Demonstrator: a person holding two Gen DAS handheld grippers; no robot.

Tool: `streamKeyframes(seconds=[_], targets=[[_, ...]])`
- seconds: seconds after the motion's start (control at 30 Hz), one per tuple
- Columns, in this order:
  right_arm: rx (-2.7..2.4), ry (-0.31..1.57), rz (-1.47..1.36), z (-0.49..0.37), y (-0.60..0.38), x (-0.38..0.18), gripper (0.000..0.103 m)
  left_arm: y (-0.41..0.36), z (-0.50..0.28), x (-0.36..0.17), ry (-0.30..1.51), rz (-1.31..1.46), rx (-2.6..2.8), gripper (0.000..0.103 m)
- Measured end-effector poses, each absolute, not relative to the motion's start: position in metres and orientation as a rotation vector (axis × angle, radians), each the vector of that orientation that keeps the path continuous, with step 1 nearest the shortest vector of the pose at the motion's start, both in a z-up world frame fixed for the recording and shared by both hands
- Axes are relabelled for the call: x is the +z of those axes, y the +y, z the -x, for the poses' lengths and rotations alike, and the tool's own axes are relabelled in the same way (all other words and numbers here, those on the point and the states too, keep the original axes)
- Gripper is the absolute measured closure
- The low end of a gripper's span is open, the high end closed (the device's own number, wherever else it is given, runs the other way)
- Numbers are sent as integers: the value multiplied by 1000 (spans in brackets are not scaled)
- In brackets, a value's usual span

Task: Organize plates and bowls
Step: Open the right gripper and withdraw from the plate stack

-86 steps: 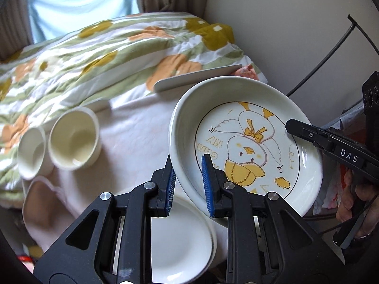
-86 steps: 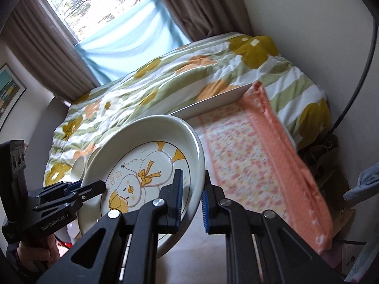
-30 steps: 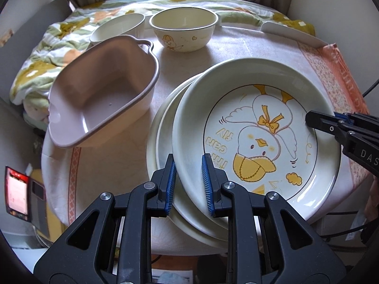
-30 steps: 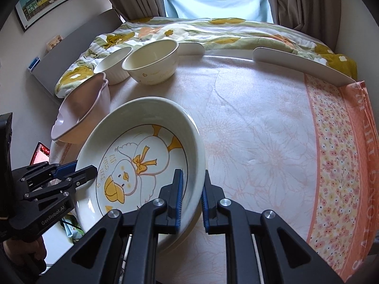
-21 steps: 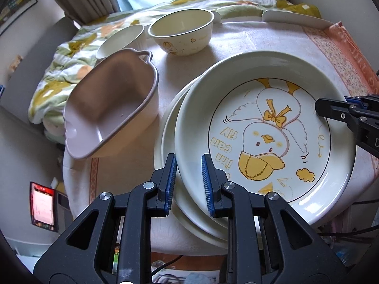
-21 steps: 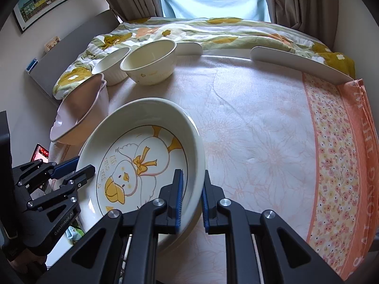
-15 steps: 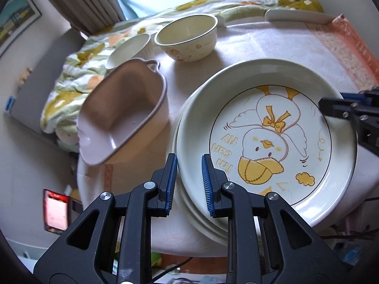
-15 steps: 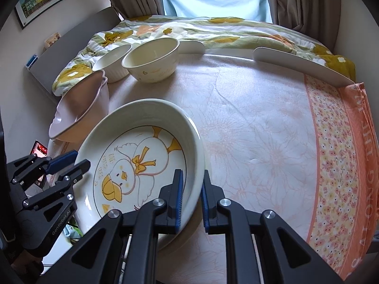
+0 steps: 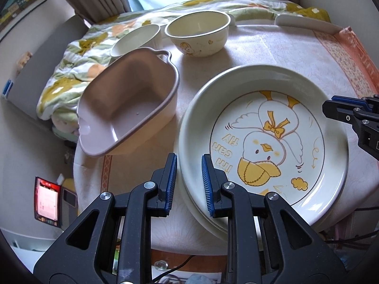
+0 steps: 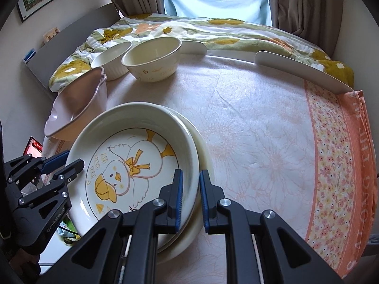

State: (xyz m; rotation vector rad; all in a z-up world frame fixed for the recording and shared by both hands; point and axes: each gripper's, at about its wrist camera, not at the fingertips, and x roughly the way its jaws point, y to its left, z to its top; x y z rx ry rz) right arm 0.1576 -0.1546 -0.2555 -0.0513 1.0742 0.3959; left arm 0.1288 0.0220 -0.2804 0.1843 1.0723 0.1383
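- I'm gripping a glossy round duck plate (image 9: pixel 265 127) by opposite rims: left gripper (image 9: pixel 189 184) and right gripper (image 10: pixel 190 197) both clamping it.
- It's sitting atop plain cream plates (image 10: pixel 203 151) on the floral tablecloth (image 10: pixel 260 130).

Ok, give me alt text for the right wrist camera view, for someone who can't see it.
The right tool grips the near rim of a duck plate sitting on a stack of plates, while the left tool holds the opposite rim. Behind, on the tablecloth, stand a pink tub, a cream bowl and a white bowl.
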Motion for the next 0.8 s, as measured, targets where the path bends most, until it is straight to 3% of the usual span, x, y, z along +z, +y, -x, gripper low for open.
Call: streamKeyframes(seconds=[0.33, 0.37, 0.43, 0.47, 0.5, 0.8], targets=[[478, 1023, 0, -167, -162, -214, 89, 51, -131, -227, 1036, -38, 203, 83], [487, 1009, 5, -168, -162, -207, 81, 56, -131, -222, 1029, -11, 209, 79], [504, 981, 21, -169, -162, -196, 45, 63, -129, -212, 1016, 24, 231, 50], [519, 968, 22, -169, -162, -191, 16, 66, -127, -207, 1001, 34, 247, 12], [541, 947, 20, -170, -163, -186, 5, 69, -124, -200, 968, 41, 268, 1], [625, 871, 143, -186, -135, -160, 4, 116, -114, -176, 937, 169, 332, 0]])
